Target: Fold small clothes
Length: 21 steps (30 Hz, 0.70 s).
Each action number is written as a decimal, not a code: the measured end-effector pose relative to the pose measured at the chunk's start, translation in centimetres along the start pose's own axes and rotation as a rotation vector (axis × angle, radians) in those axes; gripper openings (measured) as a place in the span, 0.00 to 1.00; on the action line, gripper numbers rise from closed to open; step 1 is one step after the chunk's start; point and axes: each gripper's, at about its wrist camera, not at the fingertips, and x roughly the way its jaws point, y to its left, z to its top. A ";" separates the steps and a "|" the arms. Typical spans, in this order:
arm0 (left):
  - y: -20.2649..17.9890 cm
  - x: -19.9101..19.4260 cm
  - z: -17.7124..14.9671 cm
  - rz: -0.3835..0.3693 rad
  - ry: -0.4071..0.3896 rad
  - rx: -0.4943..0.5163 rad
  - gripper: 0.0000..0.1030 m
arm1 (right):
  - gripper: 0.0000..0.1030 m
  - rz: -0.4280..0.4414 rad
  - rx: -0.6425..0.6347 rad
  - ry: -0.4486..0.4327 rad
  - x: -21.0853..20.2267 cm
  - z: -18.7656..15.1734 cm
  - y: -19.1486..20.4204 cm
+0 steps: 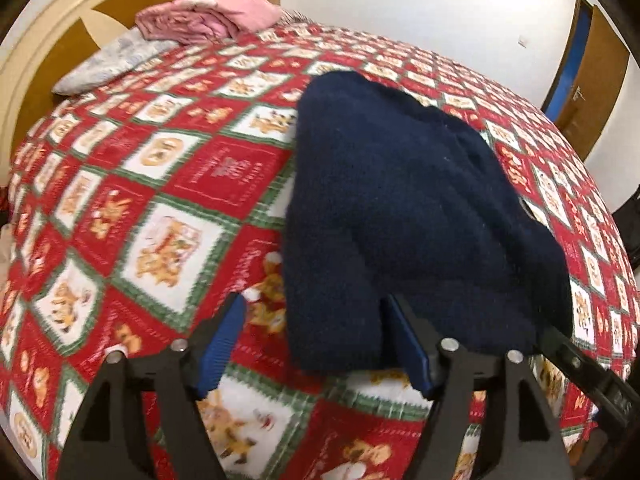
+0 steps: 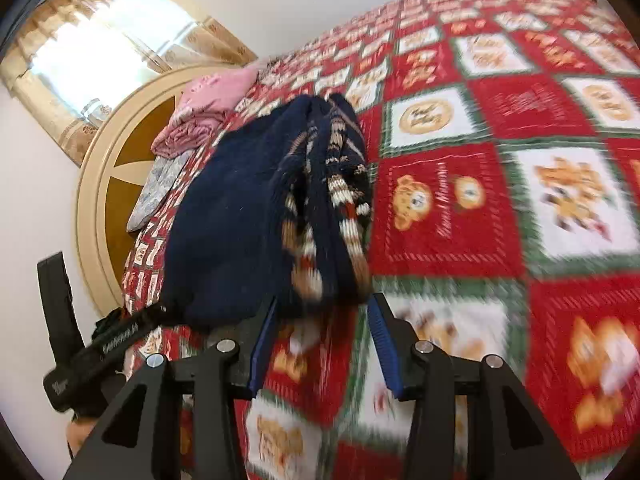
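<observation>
A small navy knit sweater (image 1: 404,208) lies folded on the red and white quilt. Its patterned side shows in the right wrist view (image 2: 280,200). My left gripper (image 1: 316,316) is open, and the sweater's near edge hangs between its blue pads (image 1: 224,344). My right gripper (image 2: 324,308) is open just in front of the sweater's near end, not gripping it. The other gripper shows at the right edge of the left wrist view (image 1: 592,376) and at the lower left of the right wrist view (image 2: 100,352).
The quilt (image 1: 160,208) covers a bed with a round cream headboard (image 1: 36,60). Folded pink clothes (image 1: 208,12) and a grey patterned cloth (image 1: 112,60) lie by the headboard. A wooden door (image 1: 588,76) is at the right; a curtained window (image 2: 100,44) is behind the bed.
</observation>
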 end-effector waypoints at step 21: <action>-0.6 -16.4 -6.8 0.002 -0.462 0.093 1.00 | 0.84 -0.516 -0.458 -0.876 -19.3 -10.8 15.3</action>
